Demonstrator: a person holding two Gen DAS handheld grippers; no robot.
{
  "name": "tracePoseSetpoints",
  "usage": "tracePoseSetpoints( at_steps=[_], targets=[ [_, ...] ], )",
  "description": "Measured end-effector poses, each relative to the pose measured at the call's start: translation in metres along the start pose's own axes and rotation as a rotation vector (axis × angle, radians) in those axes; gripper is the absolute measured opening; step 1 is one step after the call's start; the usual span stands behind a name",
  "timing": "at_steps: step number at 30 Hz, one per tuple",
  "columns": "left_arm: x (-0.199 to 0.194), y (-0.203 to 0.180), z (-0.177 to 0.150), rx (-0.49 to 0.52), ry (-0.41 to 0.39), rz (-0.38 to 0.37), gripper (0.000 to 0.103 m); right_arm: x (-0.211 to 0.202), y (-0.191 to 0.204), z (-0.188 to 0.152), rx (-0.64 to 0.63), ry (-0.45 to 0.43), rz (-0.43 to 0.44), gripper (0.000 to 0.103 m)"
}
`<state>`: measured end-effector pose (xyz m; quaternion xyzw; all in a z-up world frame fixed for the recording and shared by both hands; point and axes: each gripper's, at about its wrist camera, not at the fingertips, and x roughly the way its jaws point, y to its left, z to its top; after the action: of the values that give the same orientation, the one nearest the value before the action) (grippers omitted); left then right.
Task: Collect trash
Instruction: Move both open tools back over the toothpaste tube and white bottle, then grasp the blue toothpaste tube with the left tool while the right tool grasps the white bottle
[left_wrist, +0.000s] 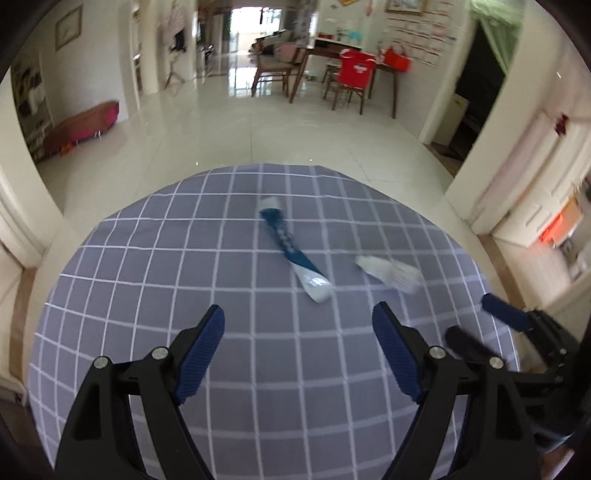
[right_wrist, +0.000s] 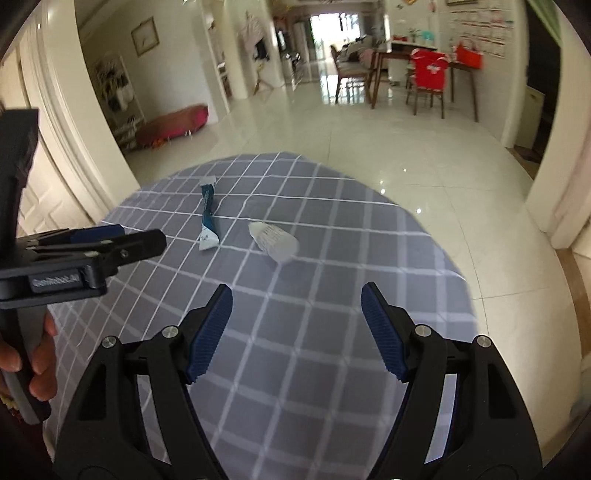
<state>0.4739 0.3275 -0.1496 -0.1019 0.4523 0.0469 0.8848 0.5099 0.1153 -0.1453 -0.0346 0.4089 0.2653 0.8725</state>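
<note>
Two pieces of trash lie on the checked cloth of the tabletop: a twisted blue-and-white wrapper toward the left, and a crumpled clear wrapper just beside it on the right. The left gripper hovers with fingers spread and empty. The right gripper likewise has fingers spread, holding nothing.
</note>
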Motion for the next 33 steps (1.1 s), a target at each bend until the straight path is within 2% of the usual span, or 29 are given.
tracePoseSetpoints(
  at_steps=[4,6,7,8,13,14,15,16,17,18,26,33],
  targets=[
    [0.022,0.014,0.012,-0.039,0.014,-0.012,0.08,0.033,0.006,0.018,-0.038,0.025,-0.006,0.071],
    [0.033,0.014,0.016,-0.045,0.018,-0.02,0.08,0.045,0.006,0.024,-0.056,0.042,0.002,0.064],
    [0.038,0.013,0.018,-0.041,0.02,-0.021,0.08,0.051,0.008,0.026,-0.063,0.054,0.009,0.056],
    [0.04,0.012,0.019,-0.039,0.017,-0.018,0.08,0.057,0.01,0.027,-0.072,0.066,0.016,0.036],
    [0.062,-0.006,0.028,-0.021,0.016,-0.024,0.08,0.061,0.002,0.027,-0.083,0.053,0.011,0.033],
    [0.065,-0.006,0.028,-0.018,0.013,-0.027,0.073,0.06,-0.002,0.027,-0.065,0.049,0.014,0.033],
    [0.068,-0.009,0.029,-0.013,0.013,-0.025,0.059,0.058,-0.004,0.026,-0.052,0.046,0.015,0.033],
    [0.068,-0.011,0.03,-0.003,0.001,-0.001,0.05,0.057,-0.008,0.025,-0.042,0.04,0.014,0.033],
    [0.07,-0.013,0.031,0.003,0.004,-0.001,0.026,0.055,-0.007,0.023,-0.04,0.037,0.018,0.033],
    [0.07,-0.015,0.032,0.002,0.005,0.003,0.011,0.053,-0.008,0.022,-0.038,0.033,0.022,0.033],
    [0.048,-0.029,0.023,0.032,-0.019,-0.011,0.009,0.025,-0.013,0.01,-0.009,-0.013,0.04,0.032],
    [-0.014,-0.073,-0.008,0.123,-0.109,-0.012,0.01,-0.033,-0.025,-0.019,0.046,-0.079,0.057,0.032]
  ],
)
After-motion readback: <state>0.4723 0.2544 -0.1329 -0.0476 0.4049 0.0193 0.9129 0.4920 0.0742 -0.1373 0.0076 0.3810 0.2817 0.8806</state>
